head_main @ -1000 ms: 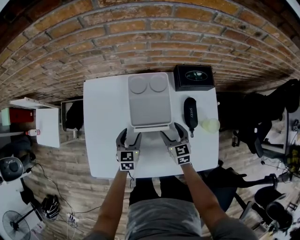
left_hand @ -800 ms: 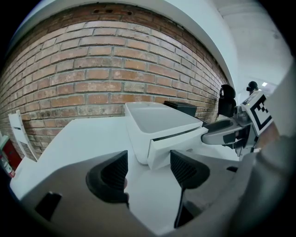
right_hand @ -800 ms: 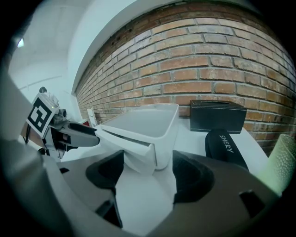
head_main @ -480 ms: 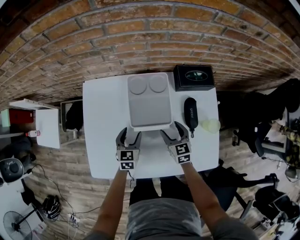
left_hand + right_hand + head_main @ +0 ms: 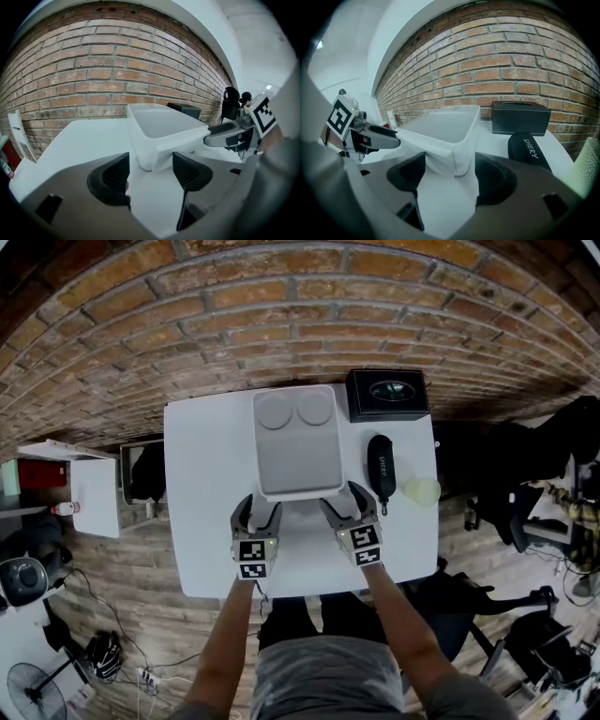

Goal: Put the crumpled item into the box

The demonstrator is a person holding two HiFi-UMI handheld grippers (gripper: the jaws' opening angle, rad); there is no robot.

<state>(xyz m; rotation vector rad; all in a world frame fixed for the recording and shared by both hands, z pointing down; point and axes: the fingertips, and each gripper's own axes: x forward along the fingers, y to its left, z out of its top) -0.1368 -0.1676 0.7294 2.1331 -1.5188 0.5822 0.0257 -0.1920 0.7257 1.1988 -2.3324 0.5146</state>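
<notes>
The crumpled item point(image 5: 421, 490) is a pale yellow-green wad lying near the table's right edge; its edge also shows in the right gripper view point(image 5: 588, 164). The white box point(image 5: 296, 448) stands open in the middle of the table, with two round shapes at its far end. My left gripper point(image 5: 261, 511) is open at the box's near left corner point(image 5: 152, 154), with nothing between its jaws point(image 5: 151, 165). My right gripper point(image 5: 342, 503) is open at the near right corner point(image 5: 454, 154), also holding nothing point(image 5: 450, 171).
A black glasses case point(image 5: 381, 466) lies between the box and the crumpled item. A black square box point(image 5: 387, 395) sits at the far right corner against the brick wall point(image 5: 300, 315). The white table point(image 5: 202, 484) is bare on its left side. Chairs and clutter surround it on the floor.
</notes>
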